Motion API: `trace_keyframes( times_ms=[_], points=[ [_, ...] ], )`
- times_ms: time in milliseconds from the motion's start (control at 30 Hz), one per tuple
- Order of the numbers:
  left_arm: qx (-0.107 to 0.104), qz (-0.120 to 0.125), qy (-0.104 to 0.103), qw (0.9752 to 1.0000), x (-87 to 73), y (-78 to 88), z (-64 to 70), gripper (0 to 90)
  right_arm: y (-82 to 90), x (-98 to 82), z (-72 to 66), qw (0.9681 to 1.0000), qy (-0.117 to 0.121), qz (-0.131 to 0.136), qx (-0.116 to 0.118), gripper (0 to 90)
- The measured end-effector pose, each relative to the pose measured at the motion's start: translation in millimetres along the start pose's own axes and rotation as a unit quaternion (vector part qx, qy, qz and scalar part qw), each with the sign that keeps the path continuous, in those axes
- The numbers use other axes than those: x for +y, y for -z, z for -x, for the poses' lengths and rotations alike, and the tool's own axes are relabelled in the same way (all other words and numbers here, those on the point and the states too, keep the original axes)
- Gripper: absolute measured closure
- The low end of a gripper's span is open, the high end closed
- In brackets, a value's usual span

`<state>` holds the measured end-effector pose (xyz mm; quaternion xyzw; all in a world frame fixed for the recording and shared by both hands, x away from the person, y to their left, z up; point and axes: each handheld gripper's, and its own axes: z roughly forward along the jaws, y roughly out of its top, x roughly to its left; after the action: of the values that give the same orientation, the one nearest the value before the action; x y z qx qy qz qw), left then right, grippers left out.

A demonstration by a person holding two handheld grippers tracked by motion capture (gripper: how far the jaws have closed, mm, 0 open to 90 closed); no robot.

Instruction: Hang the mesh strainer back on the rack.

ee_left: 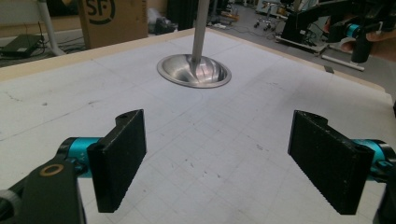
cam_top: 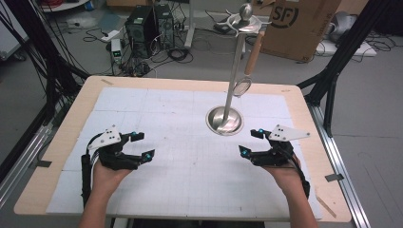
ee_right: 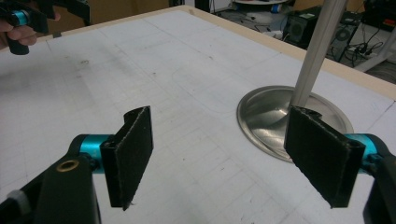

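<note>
We hold both grippers wide and empty: left gripper (cam_top: 140, 146), right gripper (cam_top: 250, 141). Risk: the right one nudges the stand (cam_top: 225, 119), swinging the hanging strainer (cam_top: 242, 87) off.

A lab: computer towers (cam_top: 149, 23), tangled floor cables (cam_top: 178, 53), a cardboard box (cam_top: 297, 23) and black frame struts (cam_top: 332, 71).

Silver stand on a white gridded mat

The steel stand (cam_top: 225, 118) gleams silver; the mat (cam_top: 190, 161) is white with faint grid lines; the table (cam_top: 62, 137) edge is pale wood.
</note>
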<state>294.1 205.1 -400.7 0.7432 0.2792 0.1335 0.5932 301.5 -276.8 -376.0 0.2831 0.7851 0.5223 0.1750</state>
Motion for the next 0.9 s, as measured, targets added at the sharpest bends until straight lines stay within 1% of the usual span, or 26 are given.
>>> trace_keyframes(
  times_ms=[167, 267, 367, 533, 700, 900],
  points=[
    [-0.002, -0.003, 0.000, 1.0000, -0.7, -1.4, 0.5, 19.9, -2.6, -8.5, 2.9, 0.9999, -0.014, -0.010, 0.000, 21.2],
    [-0.002, -0.002, 0.001, 1.0000, -1.4, -1.7, 1.1, 19.9, -5.2, -9.8, 2.4, 0.9997, -0.014, -0.021, 0.002, 20.7],
    [-0.003, -0.001, 0.001, 1.0000, -1.1, -1.0, 1.2, 19.9, -6.1, -9.2, 0.6, 0.9997, -0.011, -0.020, 0.003, 20.7],
    [-0.002, 0.000, 0.001, 1.0000, -1.1, 0.2, -0.3, 19.9, -6.3, -8.1, 0.2, 0.9998, -0.013, -0.014, 0.003, 20.7],
    [-0.001, 0.000, 0.002, 1.0000, -1.2, -0.5, 0.2, 19.9, -7.4, -8.3, -0.2, 0.9998, -0.011, -0.017, 0.002, 20.7],
    [-0.002, 0.001, 0.002, 1.0000, -1.0, -0.9, 0.5, 19.9, -7.4, -7.6, -1.0, 0.9998, -0.012, -0.013, 0.005, 20.7]
  ],
)
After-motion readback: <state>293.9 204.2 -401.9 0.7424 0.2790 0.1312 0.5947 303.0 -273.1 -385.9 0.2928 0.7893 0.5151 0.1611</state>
